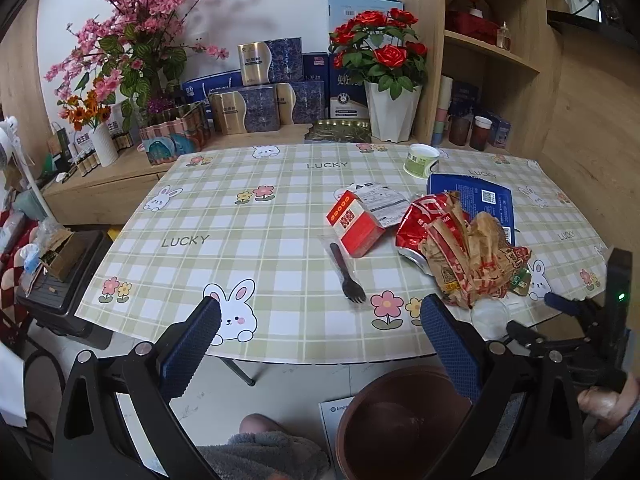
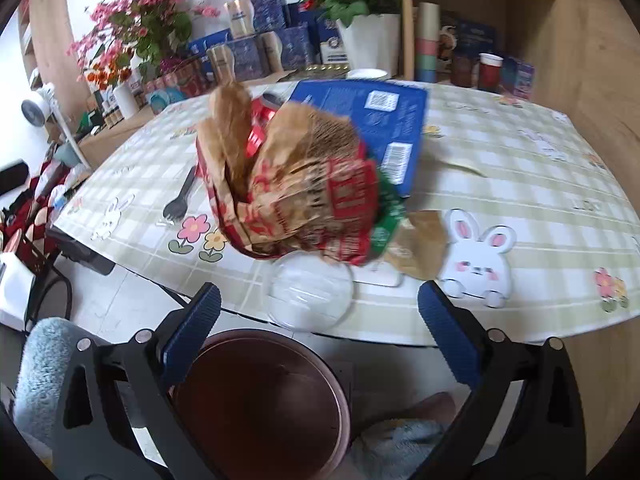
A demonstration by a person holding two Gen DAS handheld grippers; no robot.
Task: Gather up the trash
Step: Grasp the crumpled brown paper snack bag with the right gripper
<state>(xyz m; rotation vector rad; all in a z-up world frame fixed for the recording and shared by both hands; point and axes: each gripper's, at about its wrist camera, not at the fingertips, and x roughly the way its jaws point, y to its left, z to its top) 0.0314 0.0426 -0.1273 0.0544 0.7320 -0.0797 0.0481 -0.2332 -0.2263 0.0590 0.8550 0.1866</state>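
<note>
Your left gripper (image 1: 320, 320) hangs over the near edge of the table with green-plaid bunny-print cloth (image 1: 224, 216), blue-padded jaws spread wide, nothing between them. Your right gripper (image 2: 319, 307) is the same: jaws wide apart, holding nothing, hovering at the table edge just short of the trash pile.

Trash on the table: crumpled brown-and-red paper food bag (image 1: 472, 256) sits near the front right edge, touching a crushed red foil wrapper (image 1: 416, 224) behind it. In the right wrist view the paper bag (image 2: 296, 184) is motion-blurred, so its exact outline is hard to call. A clear round plastic lid (image 2: 310, 290) lies just in front of it, overhanging the table edge; a green wrapper scrap (image 2: 386, 220) and a flat brown paper piece (image 2: 420, 248) lie just right of the bag.

Small red-and-white carton (image 1: 354, 224) lies tipped left of the wrapper, on a printed white paper sheet (image 1: 380, 200). Black plastic fork in clear sleeve (image 1: 346, 276) lies just in front of the carton. Flat blue cardboard box (image 1: 476, 200) sits behind the pile; green-and-white paper cup (image 1: 422, 160) stands further back.

Round brown plastic trash bin (image 2: 264, 404) stands on the floor below the table edge, under both grippers, open-topped.
</note>
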